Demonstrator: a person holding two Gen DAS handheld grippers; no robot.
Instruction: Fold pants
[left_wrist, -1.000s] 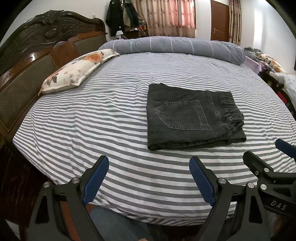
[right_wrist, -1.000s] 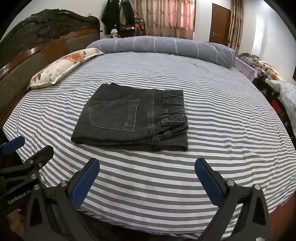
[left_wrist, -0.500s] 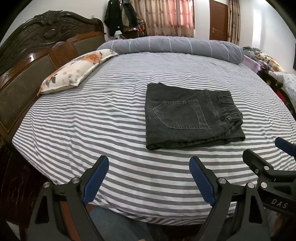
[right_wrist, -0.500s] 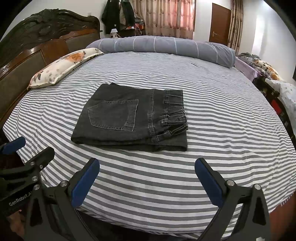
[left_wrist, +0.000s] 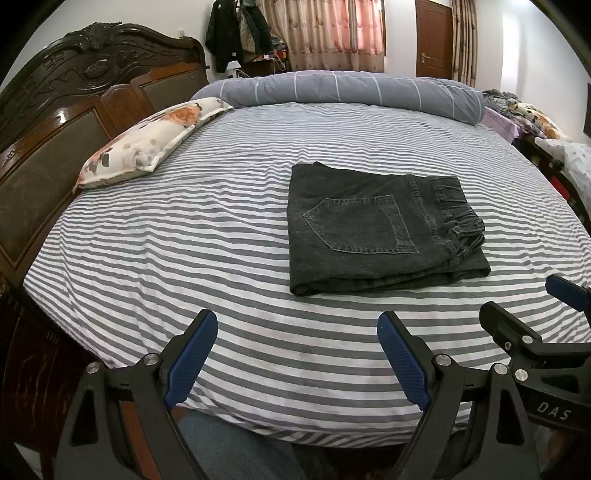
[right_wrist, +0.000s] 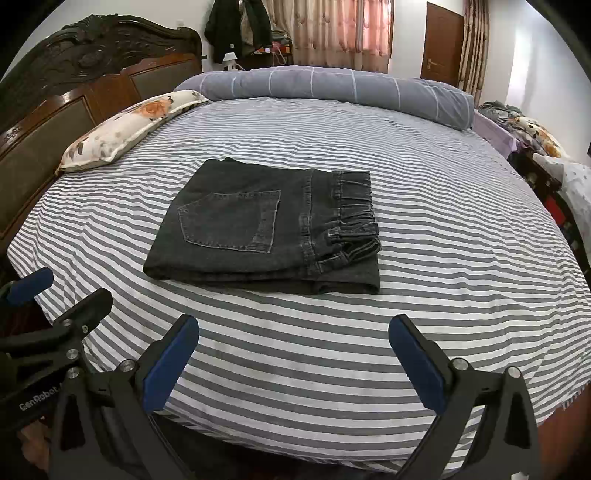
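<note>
The pants (left_wrist: 376, 229) are dark gray jeans. They lie folded into a flat, neat block on the bed (left_wrist: 221, 229). The bed has a sheet with gray and white stripes. A back pocket (left_wrist: 356, 225) faces up on top of the fold. The stretchy waistband (left_wrist: 456, 218) is on the right side of the block, and it looks a bit bunched up.

The left gripper (left_wrist: 297, 356) is low, near the front edge of the bed. Its two blue pads (left_wrist: 190, 358) are spread wide apart, and it holds nothing. It is well apart from the pants. The right gripper (right_wrist: 293, 363) is close beside it, also over the front edge of the bed. Its blue pads (right_wrist: 170, 369) are wide apart too, with nothing between them. It does not touch the pants either.

A pillow (left_wrist: 151, 144) with orange flowers sits on the left side of the bed, by the dark wooden headboard (left_wrist: 74, 99). A rolled gray blanket (left_wrist: 343, 88) lies across the far end of the bed. Behind it there are pink curtains (left_wrist: 325, 33), dark coats (left_wrist: 236, 33) that hang up, and a brown door (left_wrist: 434, 37).
</note>
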